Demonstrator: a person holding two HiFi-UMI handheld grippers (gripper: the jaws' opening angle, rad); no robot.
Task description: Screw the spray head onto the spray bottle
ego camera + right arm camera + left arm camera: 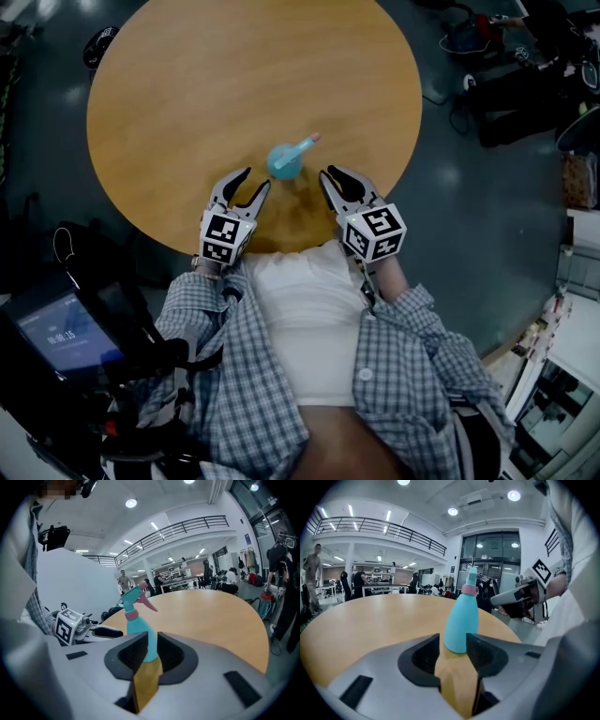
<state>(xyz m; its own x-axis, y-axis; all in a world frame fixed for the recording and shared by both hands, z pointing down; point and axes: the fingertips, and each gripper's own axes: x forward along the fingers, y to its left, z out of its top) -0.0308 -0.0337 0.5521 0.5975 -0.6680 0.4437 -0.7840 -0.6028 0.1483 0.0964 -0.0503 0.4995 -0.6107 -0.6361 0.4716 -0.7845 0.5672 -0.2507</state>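
Nearest the person, the left hand-held gripper sits just short and left of the spray bottle, its jaws apart on nothing. The right hand-held gripper sits just right of the bottle, jaws only narrowly apart and also empty. Flanking it this way likely lets one steady the bottle while the other turns the head. The bottle stands upright by the surface's near edge, with the spray head seated on its pink collar. How tight it is, I cannot tell.
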